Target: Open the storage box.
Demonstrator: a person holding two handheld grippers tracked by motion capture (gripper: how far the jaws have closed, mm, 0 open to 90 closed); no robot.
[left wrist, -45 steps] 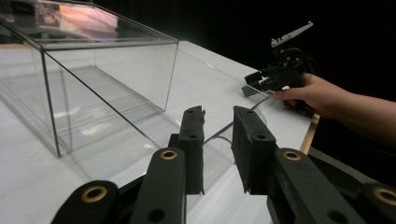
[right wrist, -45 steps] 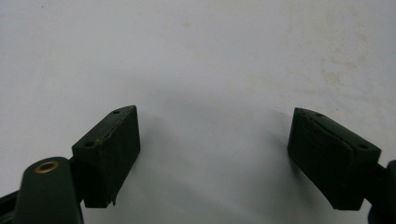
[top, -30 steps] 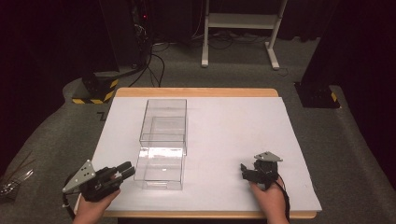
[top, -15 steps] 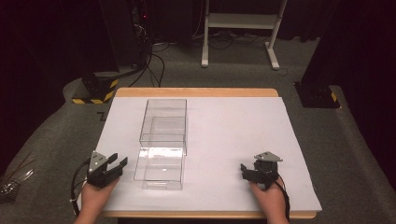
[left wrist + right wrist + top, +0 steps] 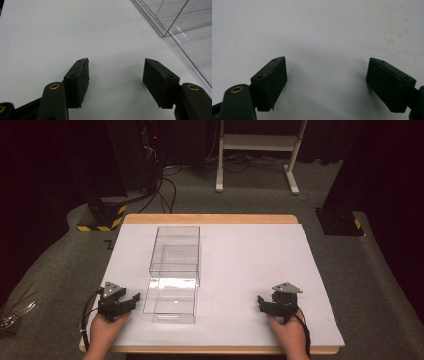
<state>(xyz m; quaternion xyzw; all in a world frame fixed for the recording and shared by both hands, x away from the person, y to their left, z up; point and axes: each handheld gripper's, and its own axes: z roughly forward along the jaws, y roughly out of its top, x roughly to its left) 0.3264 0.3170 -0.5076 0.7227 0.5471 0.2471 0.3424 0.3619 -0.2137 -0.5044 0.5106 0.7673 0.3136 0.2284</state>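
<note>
Two clear plastic boxes lie on the white table sheet, a far one [image 5: 176,251] and a near one [image 5: 170,299] touching end to end. My left gripper [image 5: 131,300] rests on the sheet just left of the near box, open, nothing between its pads [image 5: 77,80]. The box's clear edge [image 5: 172,22] crosses the upper right of the left gripper view. My right gripper [image 5: 263,303] sits on the sheet at the near right, well apart from the boxes. Its jaws stand wide open over bare white sheet [image 5: 324,50].
The white sheet [image 5: 250,265] covers a wooden table whose front edge [image 5: 210,350] runs by the person's hands. Beyond the table are a white stand [image 5: 255,150], cables, and black bases with yellow striping [image 5: 102,217] on grey carpet.
My left gripper has swung from pointing right, near the table's left corner, to a spot closer to the near box, pointing forward. The right gripper has stayed put.
</note>
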